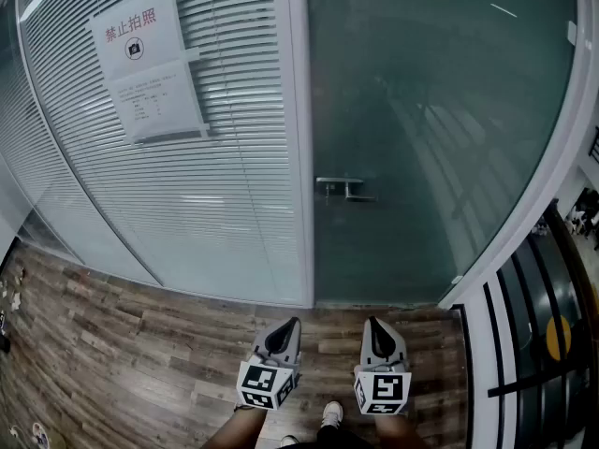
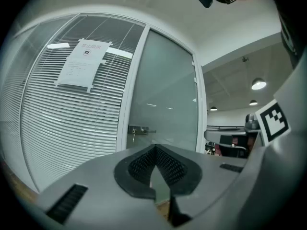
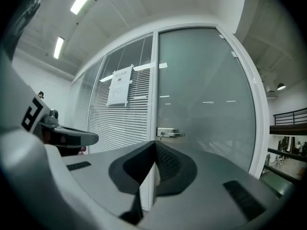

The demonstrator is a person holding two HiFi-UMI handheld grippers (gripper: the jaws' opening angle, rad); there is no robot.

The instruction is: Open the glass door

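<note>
**Head view: both claws hang well short of the handle, door appears closed**

The glass door (image 1: 440, 138) fills the frame to the right of its handle (image 1: 344, 189), a metal lever at the door's left edge. The slatted panel (image 1: 215, 157) with its paper notices (image 1: 150, 73) lies to the handle's left. The left gripper (image 1: 290, 326) and right gripper (image 1: 373, 325) sit well below the handle over the wooden floor (image 1: 122, 344), level and aimed at the door. Each gripper view shows its own jaws pressed together with nothing between them.

Likely troubles from here:
- With the jaws closed, neither claw can take the lever, so one probably has to open first.
- The lever looks smooth, so a shallow bite may slide off as it turns.
- A reach that overshoots the handle would knock the glass.
- If the door swings toward the person, the shoe (image 1: 331, 412) below the handle stands in its path
</note>
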